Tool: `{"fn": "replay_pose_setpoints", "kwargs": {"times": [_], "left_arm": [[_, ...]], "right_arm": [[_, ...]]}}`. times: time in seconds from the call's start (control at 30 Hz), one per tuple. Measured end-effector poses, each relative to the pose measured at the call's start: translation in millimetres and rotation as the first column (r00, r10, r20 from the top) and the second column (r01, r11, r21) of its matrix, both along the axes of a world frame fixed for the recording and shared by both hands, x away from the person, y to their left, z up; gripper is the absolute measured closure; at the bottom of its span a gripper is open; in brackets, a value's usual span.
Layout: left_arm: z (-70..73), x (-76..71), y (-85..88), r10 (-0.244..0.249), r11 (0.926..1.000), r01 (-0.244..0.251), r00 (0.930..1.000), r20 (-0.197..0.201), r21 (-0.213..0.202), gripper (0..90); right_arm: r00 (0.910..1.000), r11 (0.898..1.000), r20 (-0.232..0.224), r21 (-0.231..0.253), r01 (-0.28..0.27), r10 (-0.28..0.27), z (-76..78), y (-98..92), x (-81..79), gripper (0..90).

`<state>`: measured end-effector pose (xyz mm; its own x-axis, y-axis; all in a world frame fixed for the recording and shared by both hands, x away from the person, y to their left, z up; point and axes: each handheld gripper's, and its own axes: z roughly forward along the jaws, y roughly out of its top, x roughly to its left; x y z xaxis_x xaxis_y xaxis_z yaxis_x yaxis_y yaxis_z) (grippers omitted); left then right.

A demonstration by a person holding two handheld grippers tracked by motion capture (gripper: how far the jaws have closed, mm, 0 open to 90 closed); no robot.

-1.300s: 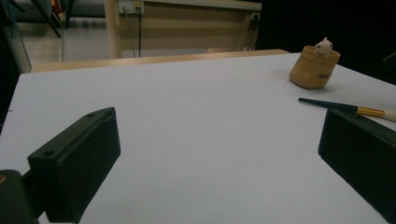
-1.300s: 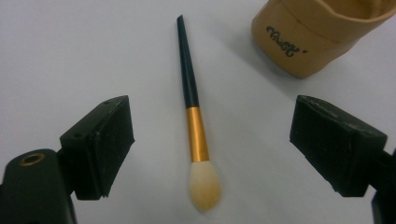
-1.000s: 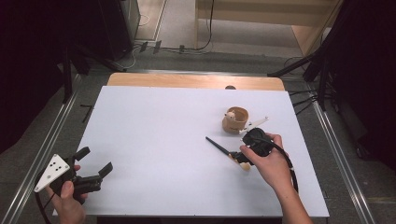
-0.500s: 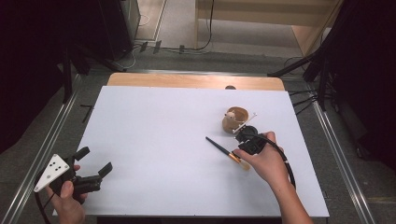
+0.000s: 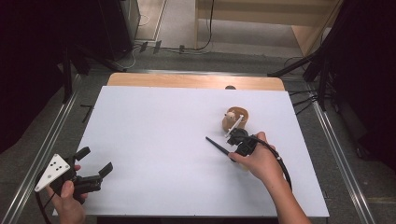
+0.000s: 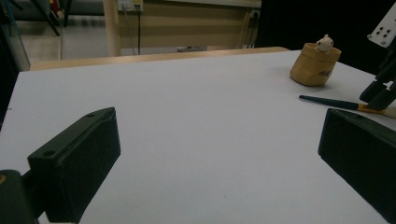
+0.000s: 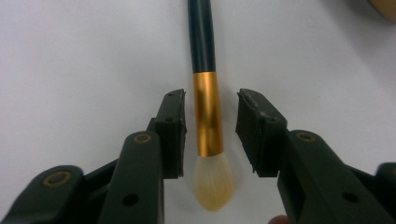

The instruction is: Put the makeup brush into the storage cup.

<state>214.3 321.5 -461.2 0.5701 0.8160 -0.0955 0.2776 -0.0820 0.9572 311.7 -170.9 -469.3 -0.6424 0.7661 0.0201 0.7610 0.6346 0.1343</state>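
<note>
The left gripper (image 5: 88, 171) idles at the counter's (image 5: 154, 140) near-left corner, jaws wide and empty. The right gripper (image 7: 209, 133) straddles the brush's (image 7: 208, 116) gold ferrule, jaws parted, not gripping; close evenly on the ferrule.

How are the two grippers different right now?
The left gripper has its jaws spread wide with only bare white table between them, while the right gripper has its jaws closer together, on either side of a brush's gold band, not yet touching it. The left gripper sits at the table's near left corner; the right one is over by the small tan pot. Both are black, hand-held and open.
</note>
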Motion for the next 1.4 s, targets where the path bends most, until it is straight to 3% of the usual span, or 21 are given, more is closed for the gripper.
{"fn": "replay_pose_setpoints", "kwargs": {"times": [0.2, 0.27, 0.47, 0.63, 0.8, 0.93, 1.07, 1.1, 1.13, 1.3, 1.33, 1.37, 1.4], "left_arm": [[-0.1, 0.1, 0.1, -0.001, 1.0000, 0.001, 1.0000, 0.000, -0.002, 0.0], [-0.2, 0.3, -0.3, -0.001, 1.0000, 0.001, 1.0000, 0.000, -0.004, 0.0], [-0.6, 0.7, -4.5, -0.015, 0.9999, 0.015, 0.9999, -0.003, 0.007, 0.0], [-1.5, 1.6, -6.1, -0.018, 0.9998, 0.019, 0.9998, -0.007, 0.011, 0.0], [-3.0, 2.6, -6.9, -0.018, 0.9997, 0.018, 0.9997, -0.014, 0.014, 0.0], [-3.6, 2.9, -10.6, -0.028, 0.9992, 0.028, 0.9995, -0.016, 0.030, 0.0], [-4.6, 3.1, -14.7, -0.038, 0.9987, 0.038, 0.9991, -0.020, 0.034, 0.0], [-4.6, 3.1, -14.7, -0.038, 0.9987, 0.038, 0.9991, -0.020, 0.034, 0.0], [-4.9, 3.5, -16.0, -0.043, 0.9985, 0.043, 0.9989, -0.018, 0.033, 0.0], [-5.5, 3.6, -18.4, -0.047, 0.9982, 0.048, 0.9987, -0.020, 0.036, 0.0], [-5.7, 3.8, -19.2, -0.049, 0.9984, 0.049, 0.9986, -0.022, 0.028, 0.0], [-5.8, 4.0, -20.2, -0.057, 0.9983, 0.057, 0.9981, -0.025, 0.008, 0.0], [-5.8, 3.9, -21.6, -0.063, 0.9980, 0.063, 0.9978, -0.023, -0.002, 0.0]], "right_arm": [[0.9985, 0.999, -0.051, -0.023, -0.023, 0.021, -8.3, 2.4, 5.0, 77.9], [0.9983, 1.000, -0.058, -0.006, -0.007, 0.006, -9.1, 0.9, 6.6, 78.9], [0.9988, 0.999, -0.035, -0.016, -0.035, 0.034, -9.0, 1.1, 4.3, 79.6], [0.9997, 0.997, -0.016, 0.069, -0.017, 0.018, -9.6, -10.4, 1.9, 79.7], [0.9999, 0.992, 0.011, 0.124, -0.002, 0.000, -7.1, -17.9, -1.0, 79.7], [0.9980, 0.986, 0.063, 0.169, -0.007, -0.004, 0.4, -22.3, -5.7, 79.6], [0.9923, 0.969, 0.123, 0.246, -0.011, -0.020, 7.7, -28.7, -10.0, 79.5], [0.9923, 0.969, 0.123, 0.246, -0.011, -0.020, 7.7, -28.7, -10.0, 79.5], [0.9858, 0.959, 0.164, 0.284, -0.013, -0.035, 10.6, -32.3, -12.9, 79.5], [0.9746, 0.929, 0.209, 0.370, -0.003, -0.080, 15.2, -37.3, -19.7, 79.6], [0.9746, 0.929, 0.209, 0.370, -0.003, -0.080, 15.2, -37.3, -19.7, 79.6], [0.9715, 0.922, 0.220, 0.388, -0.004, -0.088, 16.4, -38.4, -21.4, 79.6], [0.9619, 0.903, 0.255, 0.430, -0.020, -0.100, 19.3, -40.9, -25.5, 79.5]]}}
